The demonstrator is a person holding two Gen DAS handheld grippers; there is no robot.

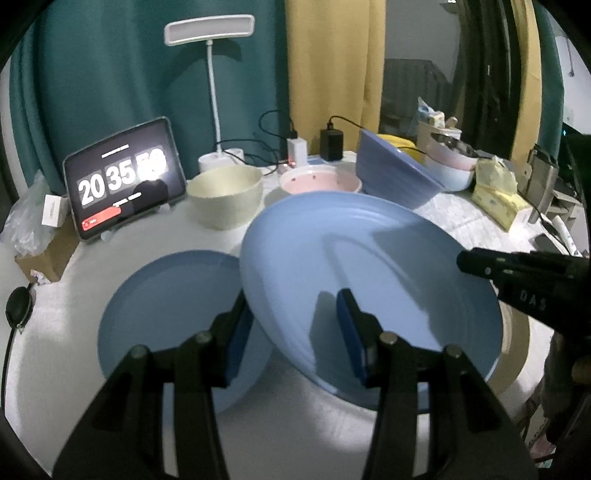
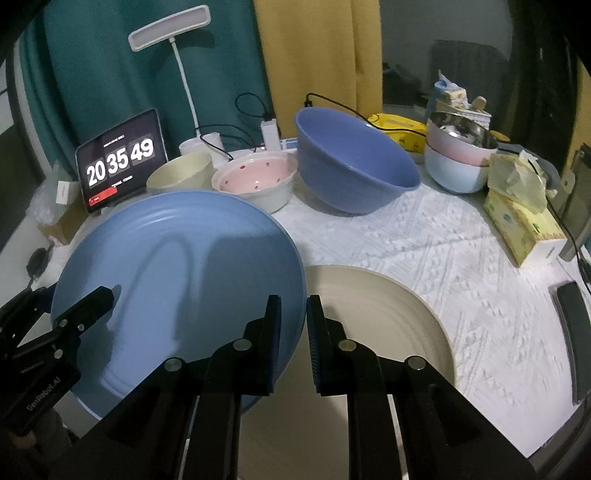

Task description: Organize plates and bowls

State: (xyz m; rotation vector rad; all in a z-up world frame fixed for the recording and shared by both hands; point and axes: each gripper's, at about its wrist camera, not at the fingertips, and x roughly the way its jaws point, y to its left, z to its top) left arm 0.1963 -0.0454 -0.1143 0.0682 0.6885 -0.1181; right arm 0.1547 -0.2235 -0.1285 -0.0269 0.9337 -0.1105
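A large blue plate (image 1: 369, 280) (image 2: 177, 266) is held tilted above the table. My left gripper (image 1: 291, 325) straddles its left rim, one finger under and one over, with the jaws fairly wide. My right gripper (image 2: 293, 325) is shut on its right rim, and shows in the left wrist view (image 1: 480, 264). A smaller blue plate (image 1: 173, 314) lies flat below left. A beige plate (image 2: 388, 332) lies flat below right. Behind stand a cream bowl (image 2: 181, 177), a pink dotted bowl (image 2: 258, 181) and a big blue bowl (image 2: 354, 162), tilted.
A tablet clock (image 2: 120, 160), a desk lamp (image 2: 170, 26), chargers and cables line the back. Stacked pink and pale-blue bowls (image 2: 458, 162) with a steel one on top, a tissue box (image 2: 521, 225) and a phone (image 2: 572, 325) sit at right.
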